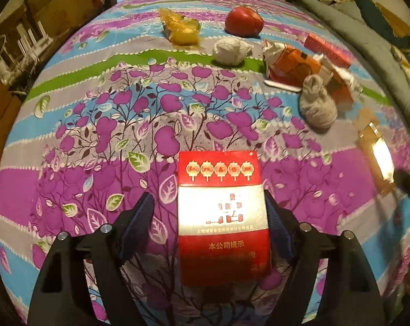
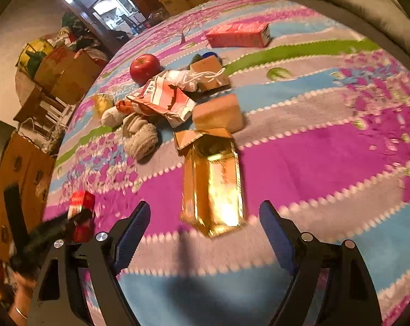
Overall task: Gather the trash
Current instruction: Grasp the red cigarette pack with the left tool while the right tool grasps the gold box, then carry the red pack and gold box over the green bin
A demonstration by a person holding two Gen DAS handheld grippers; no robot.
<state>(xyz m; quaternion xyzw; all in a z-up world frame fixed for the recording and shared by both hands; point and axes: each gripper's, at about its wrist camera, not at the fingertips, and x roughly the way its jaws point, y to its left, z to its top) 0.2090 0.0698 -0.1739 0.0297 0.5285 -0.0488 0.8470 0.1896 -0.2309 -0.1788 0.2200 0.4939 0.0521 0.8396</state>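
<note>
red cigarette pack (image 1: 222,214) between open left tongs (image 1: 210,214), perhaps touching one pad; gold box (image 2: 214,187) ahead of open right tongs (image 2: 205,228), bare bedspread (image 2: 327,163) beside.

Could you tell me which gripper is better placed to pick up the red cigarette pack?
Left. The red cigarette pack already lies between the open left gripper fingers, one pad beside its edge. The right gripper faces the gold box instead.

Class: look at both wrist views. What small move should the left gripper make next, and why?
Probably close the left gripper on the red cigarette pack. The pack already lies between its fingers on the floral cloth; a gap shows on one side, so it seems not yet gripped.
</note>
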